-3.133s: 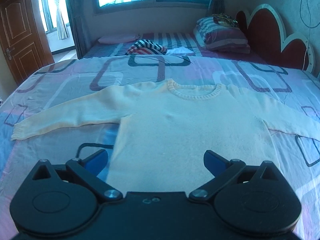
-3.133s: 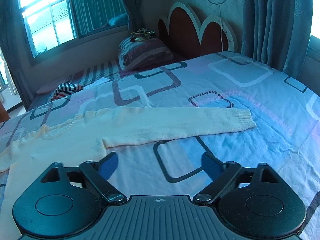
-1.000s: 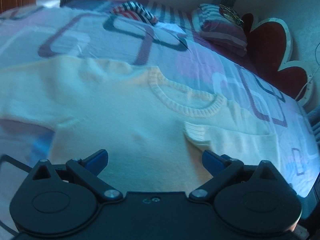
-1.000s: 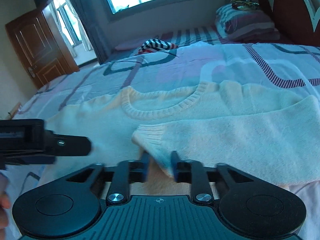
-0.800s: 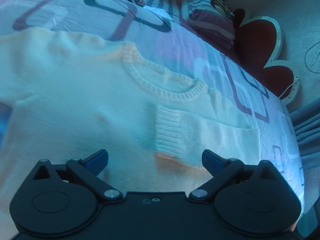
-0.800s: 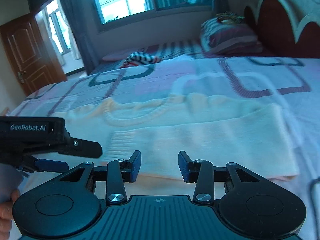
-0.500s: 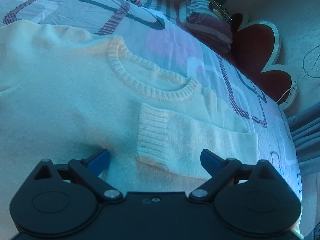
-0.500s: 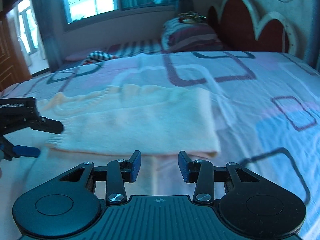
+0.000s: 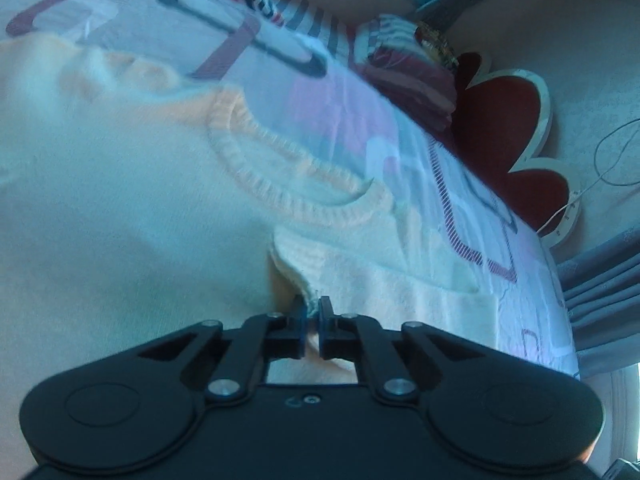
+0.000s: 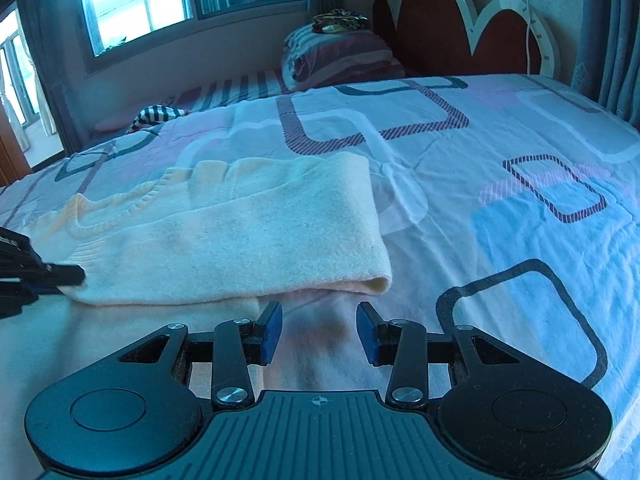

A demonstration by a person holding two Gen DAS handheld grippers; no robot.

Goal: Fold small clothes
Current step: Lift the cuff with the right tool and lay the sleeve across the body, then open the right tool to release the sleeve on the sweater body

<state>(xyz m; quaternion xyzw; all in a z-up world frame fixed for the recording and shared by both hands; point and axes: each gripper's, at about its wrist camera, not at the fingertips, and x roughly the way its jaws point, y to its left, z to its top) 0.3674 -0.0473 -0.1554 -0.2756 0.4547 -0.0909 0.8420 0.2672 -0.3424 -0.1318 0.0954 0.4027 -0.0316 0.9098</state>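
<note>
A cream knitted sweater (image 9: 120, 216) lies flat on the bed, its ribbed round neck (image 9: 280, 184) facing away. Its right sleeve (image 10: 240, 240) is folded across the chest. My left gripper (image 9: 313, 308) is shut on the ribbed cuff (image 9: 292, 264) of that folded sleeve, just below the neck. Its black tip also shows in the right wrist view (image 10: 60, 274) at the cuff. My right gripper (image 10: 319, 330) is open and empty, low over the sweater body (image 10: 312, 336), just in front of the sleeve's fold (image 10: 376, 280).
The bed sheet (image 10: 520, 200) is patterned with rounded rectangles. A striped pillow (image 10: 340, 56) and a red scalloped headboard (image 10: 460, 32) stand at the far end. A striped garment (image 10: 158, 114) lies at the back left. Curtains (image 9: 600, 300) hang at the right.
My left gripper has closed on the folded sleeve's cuff. My right gripper has let go of the sleeve, opened, and drawn back to the right, toward the fold.
</note>
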